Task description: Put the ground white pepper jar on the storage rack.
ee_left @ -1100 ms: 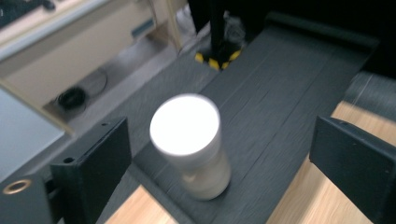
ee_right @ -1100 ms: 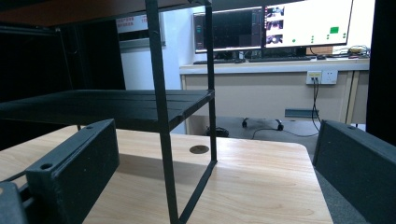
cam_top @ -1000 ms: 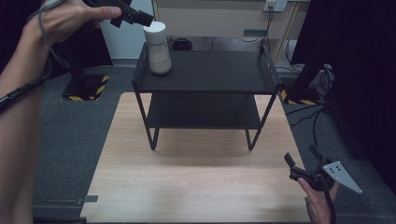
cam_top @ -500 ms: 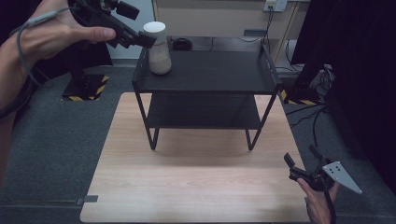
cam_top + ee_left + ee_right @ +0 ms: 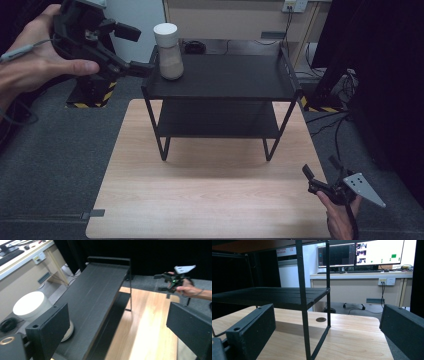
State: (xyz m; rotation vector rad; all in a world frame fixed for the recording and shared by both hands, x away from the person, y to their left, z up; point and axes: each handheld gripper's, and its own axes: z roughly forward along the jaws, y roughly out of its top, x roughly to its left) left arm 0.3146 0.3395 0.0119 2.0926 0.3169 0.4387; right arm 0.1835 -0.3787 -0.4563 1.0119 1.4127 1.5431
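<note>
High view: white-capped beige cylindrical jar [image 5: 169, 51] upright at the left rear corner of the black two-tier metal shelf rack [image 5: 235, 80], left gripper [image 5: 134, 49] wide open beside that edge; left gripper view: rack top otherwise bare; right gripper view: right gripper [image 5: 324, 335] jaws wide, rack's leg between them.

Hand-held grippers, both with jaws spread

The left gripper [image 5: 134, 50], gripped by the left hand [image 5: 37, 62], is raised at the far left; the right gripper [image 5: 320, 175], in the right hand [image 5: 340, 220], sits low at the near right, well apart
</note>
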